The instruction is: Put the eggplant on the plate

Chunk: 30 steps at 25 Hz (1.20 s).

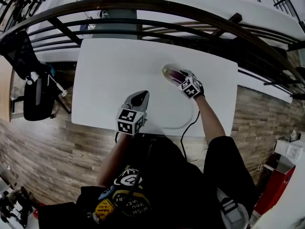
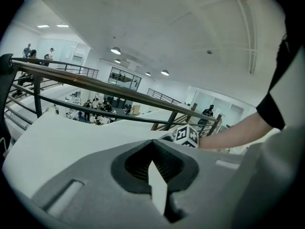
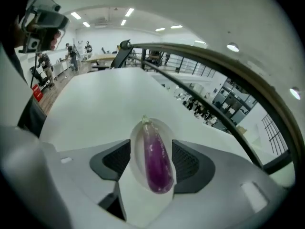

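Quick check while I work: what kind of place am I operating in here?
Probably a mezzanine in a large open-plan office or lab. The white table stands by a curved railing, and beyond the railing people at desks show on a lower floor. An office chair sits beside the table.

shirt: black, short sleeves, yellow-white chest print | left gripper, right gripper: grey, black-white marker cubes | cable: black, over table's near edge

My head camera looks steeply down on the white table; both gripper cameras skim close over that same table.
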{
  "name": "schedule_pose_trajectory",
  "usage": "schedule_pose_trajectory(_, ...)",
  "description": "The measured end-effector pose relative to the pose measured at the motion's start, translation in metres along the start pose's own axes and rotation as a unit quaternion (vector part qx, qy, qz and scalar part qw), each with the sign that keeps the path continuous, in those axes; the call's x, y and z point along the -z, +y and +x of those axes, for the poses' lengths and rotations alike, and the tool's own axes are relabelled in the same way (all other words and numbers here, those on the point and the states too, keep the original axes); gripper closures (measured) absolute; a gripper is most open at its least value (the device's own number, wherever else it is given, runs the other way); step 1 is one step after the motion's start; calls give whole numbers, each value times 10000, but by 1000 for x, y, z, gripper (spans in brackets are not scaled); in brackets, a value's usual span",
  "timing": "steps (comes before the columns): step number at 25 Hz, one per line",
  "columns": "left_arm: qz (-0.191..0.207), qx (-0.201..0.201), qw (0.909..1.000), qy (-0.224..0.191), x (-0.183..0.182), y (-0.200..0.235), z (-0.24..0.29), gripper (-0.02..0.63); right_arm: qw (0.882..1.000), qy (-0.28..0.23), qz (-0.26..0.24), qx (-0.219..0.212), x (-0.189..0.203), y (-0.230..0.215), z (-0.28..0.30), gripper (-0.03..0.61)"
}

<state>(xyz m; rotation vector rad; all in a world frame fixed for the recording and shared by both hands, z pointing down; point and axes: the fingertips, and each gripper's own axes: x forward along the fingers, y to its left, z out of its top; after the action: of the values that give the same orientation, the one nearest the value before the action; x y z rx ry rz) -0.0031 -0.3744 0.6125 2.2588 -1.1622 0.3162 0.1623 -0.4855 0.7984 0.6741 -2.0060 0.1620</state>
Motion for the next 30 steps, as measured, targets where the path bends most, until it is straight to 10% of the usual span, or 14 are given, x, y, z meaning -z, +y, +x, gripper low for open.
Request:
schedule_pose_trajectory(6,281,479,9984,-115,-35,-28,26,611,9667,-2160,1295,453,-65,73,-138,453)
schedule_pose_trajectory(11,634,801,9944,-277,-49,-79,26,611,8682,-3090,3467,1749,-56,100,-239,575)
schedule_pose_trajectory(13,818,824,9926,-368,-44,-93,22,612,8493,-3107,3855,1833,-42,105,-252,576)
schedule_pose_trajectory(21,1083,977,9888,-308,-29,-130,20,611,8214,-3236,4191,2119,-15,87,-285,577)
schedule_pose_trajectory(30,930,852,9916,-277,-28,-120,15,611,8405,-3173,3966,1887,-27,101,-277,577)
